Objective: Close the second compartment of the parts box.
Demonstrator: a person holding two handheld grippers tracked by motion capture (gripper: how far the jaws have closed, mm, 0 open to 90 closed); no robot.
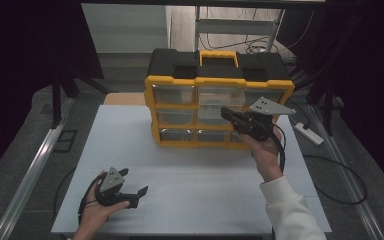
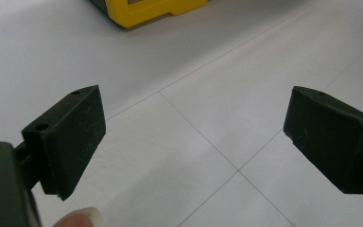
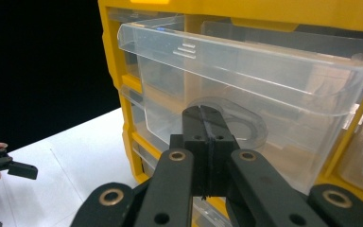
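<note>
Clearly the right tool (image 3: 203,142) is working at a clear plastic drawer (image 3: 246,66) in the yellow-and-black organiser (image 1: 219,80) standing at the far side of the desk (image 1: 130,145); its jaws are clenched flat against each other with nothing between them, and their tips are sitting just in front of the drawer's face, below its lip, though I cannot tell whether they are touching it. The drawer is standing partly pulled out of the middle column, directly ahead of and slightly above the tool; a dark ring-shaped thing (image 3: 236,120) is lying inside it, just beyond the tips, seen through the wall.

The drawer is looking light, thin-walled and stiff but a little springy; its smooth plastic is likely slippery under hard pads, and a squeeze on the wall might bend or crack it. The best hold, I judge, is the raised lip along the top front edge, or a flat push on the face to slide it home; the organiser itself seems heavy enough to be staying put.

The left tool (image 2: 194,137) is resting low over the bare desk, well away from the organiser and near the person; its jaws are spread wide, released, holding nothing.
</note>
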